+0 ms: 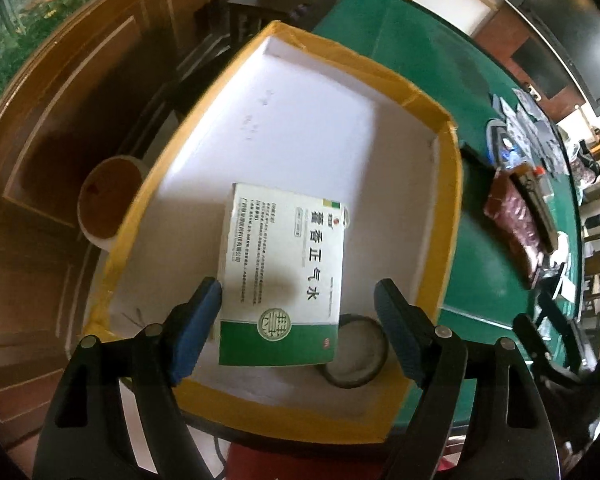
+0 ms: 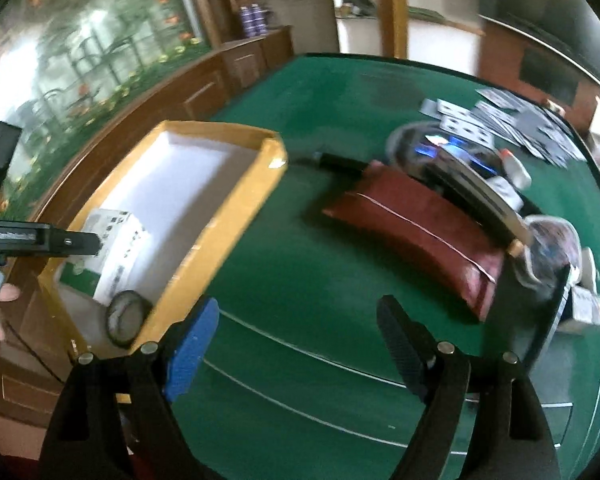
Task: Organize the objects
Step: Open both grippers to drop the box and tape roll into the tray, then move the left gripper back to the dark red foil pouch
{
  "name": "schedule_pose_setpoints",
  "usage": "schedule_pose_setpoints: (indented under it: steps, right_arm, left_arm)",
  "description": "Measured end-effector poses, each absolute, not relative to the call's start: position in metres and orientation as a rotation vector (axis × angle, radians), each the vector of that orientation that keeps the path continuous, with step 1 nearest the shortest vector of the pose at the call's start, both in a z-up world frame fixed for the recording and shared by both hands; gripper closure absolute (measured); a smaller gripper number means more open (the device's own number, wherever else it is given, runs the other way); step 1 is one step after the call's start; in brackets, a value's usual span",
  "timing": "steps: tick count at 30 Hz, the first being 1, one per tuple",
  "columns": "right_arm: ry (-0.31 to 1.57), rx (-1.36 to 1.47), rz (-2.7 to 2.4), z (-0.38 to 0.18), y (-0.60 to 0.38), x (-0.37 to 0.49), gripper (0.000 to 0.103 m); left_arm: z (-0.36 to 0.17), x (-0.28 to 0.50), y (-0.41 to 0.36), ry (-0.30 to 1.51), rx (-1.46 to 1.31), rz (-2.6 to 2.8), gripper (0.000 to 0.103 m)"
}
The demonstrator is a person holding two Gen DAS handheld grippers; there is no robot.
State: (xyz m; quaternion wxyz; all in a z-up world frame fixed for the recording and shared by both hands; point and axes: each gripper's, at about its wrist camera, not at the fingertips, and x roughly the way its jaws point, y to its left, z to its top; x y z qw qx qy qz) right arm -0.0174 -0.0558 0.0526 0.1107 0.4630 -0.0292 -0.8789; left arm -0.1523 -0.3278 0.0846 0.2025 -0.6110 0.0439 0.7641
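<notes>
While the left gripper (image 1: 298,300) is held with its jaws spread and nothing clasped, a white and green medicine box (image 1: 284,276) printed with dark characters is seen lying flat between the fingertips, untouched, on the white floor of a yellow-rimmed tray (image 1: 446,184). Beside it a round dark-rimmed lid (image 1: 358,354) is laid. Farther off, the right gripper (image 2: 298,318) is likewise released above green felt, near a maroon pouch (image 2: 416,236) and scattered cards (image 2: 512,124).
</notes>
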Motion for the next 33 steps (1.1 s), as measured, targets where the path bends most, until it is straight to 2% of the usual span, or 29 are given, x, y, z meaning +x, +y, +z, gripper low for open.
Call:
schedule_pose_setpoints:
  steps: [6, 10, 15, 18, 26, 33]
  right_arm:
    - [-0.169, 1.368, -2.611, 0.054, -0.017, -0.007, 0.021]
    - [-0.261, 1.248, -2.705, 0.073, 0.017, 0.006, 0.021]
    - [-0.018, 1.052, -2.964, 0.105, 0.036, 0.026, 0.02]
    - [0.045, 0.967, -3.021, 0.116, 0.043, 0.035, 0.018]
    - [-0.062, 1.02, -3.014, 0.107, 0.071, 0.043, 0.018]
    - [-0.402, 1.315, -2.898, 0.06, 0.117, 0.041, 0.018]
  left_arm:
    - [0.091, -0.146, -0.299, 0.129, -1.688, 2.14, 0.023]
    - [0.104, -0.134, -0.279, 0.137, -1.623, 2.146, 0.023]
    - [0.114, -0.111, -0.242, 0.22, -1.52, 2.131, 0.023]
    - [0.114, -0.099, -0.221, 0.253, -1.505, 2.095, 0.023]
    - [0.105, -0.073, -0.168, 0.367, -1.466, 2.0, 0.023]
    - [0.086, -0.064, -0.135, 0.402, -1.531, 1.932, 0.023]
